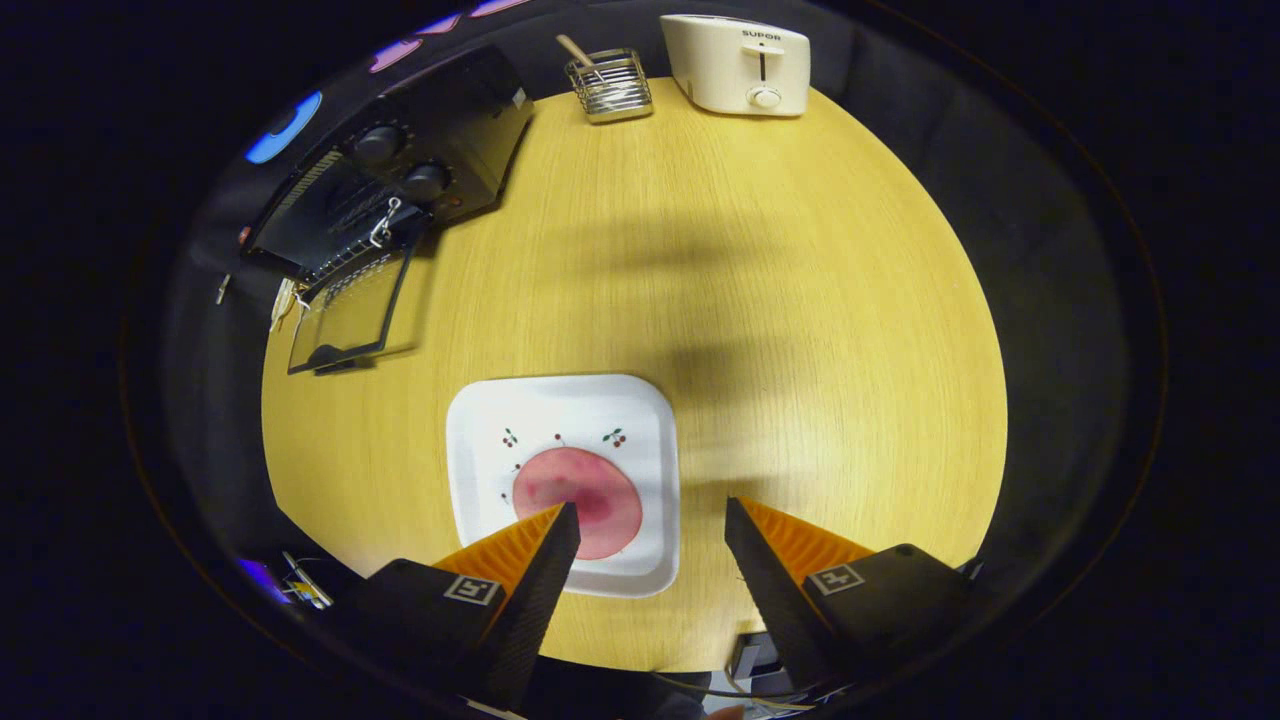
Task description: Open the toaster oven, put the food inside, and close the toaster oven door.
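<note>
A round pink slice of food [585, 495] lies on a white square plate [560, 410] with small cherry prints, on the yellow wooden table. My gripper [652, 518] hangs above the plate's near edge, open, with nothing between its fingers; one fingertip [560, 525] overlaps the food in view, the other stands over bare table beside the plate. The black toaster oven [400, 170] sits far beyond the fingers, at the table's back edge, with its glass door [345, 320] folded down open onto the table.
A cream pop-up toaster [740, 65] and a wire utensil holder [610, 85] with a wooden handle stand at the table's far edge [900, 180]. Bare tabletop stretches between the plate and the oven.
</note>
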Demonstrator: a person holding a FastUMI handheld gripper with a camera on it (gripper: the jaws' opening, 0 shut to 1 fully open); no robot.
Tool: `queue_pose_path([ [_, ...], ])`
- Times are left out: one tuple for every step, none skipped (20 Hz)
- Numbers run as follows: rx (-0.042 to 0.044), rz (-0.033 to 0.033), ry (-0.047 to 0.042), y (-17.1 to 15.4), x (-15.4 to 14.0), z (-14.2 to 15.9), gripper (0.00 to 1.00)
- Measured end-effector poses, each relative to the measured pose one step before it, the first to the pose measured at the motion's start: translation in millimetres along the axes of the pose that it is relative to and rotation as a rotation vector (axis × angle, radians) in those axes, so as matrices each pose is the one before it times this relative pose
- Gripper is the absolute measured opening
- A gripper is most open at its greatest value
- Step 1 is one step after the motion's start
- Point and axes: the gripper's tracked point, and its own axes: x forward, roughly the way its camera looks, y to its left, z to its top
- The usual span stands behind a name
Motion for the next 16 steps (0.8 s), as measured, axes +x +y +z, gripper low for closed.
queue_pose_path([
  [-0.01064, -0.00335, 0.01350, -3.66, 7.56, -0.02, 0.92],
  [-0.00957, 0.00152, 0.01196, -2.03, 5.59, 1.06, 0.92],
  [-0.00218, 0.00269, 0.01408, -0.81, 3.61, -1.01, 0.89],
  [-0.00026, -0.00602, 0.02148, -1.22, 1.51, -0.62, 0.72],
  [-0.00031, 0.00571, -0.00779, 0.27, 1.70, 3.90, 0.62],
  [0.00788, 0.03400, 0.01190, 4.31, 0.46, -0.69, 0.49],
  [0.02020, 0.00396, 0.00788, -0.14, -3.71, 0.25, 0.35],
  [-0.00538, 0.00812, 0.00709, -2.05, 1.14, -1.26, 0.21],
  [-0.00816, 0.01584, -0.00216, -2.50, 33.45, 0.50, 0.21],
  [-0.00188, 0.02662, 0.00054, 1.23, -32.43, 1.80, 0.07],
  [-0.00058, 0.02487, -0.00217, 1.83, 0.76, 0.69, 0.07],
  [0.00463, 0.03068, -0.00566, 0.71, -0.54, 0.73, 0.07],
  [0.01867, 0.03138, -0.00206, -1.49, 0.93, 0.90, 0.06],
  [0.02597, 0.04437, -0.00602, 2.83, 0.02, 1.52, 0.05],
  [0.03998, 0.05148, 0.00129, 3.11, -2.75, 0.50, 0.05],
  [0.04341, 0.05521, 0.00055, 4.17, -2.70, -0.98, 0.05],
])
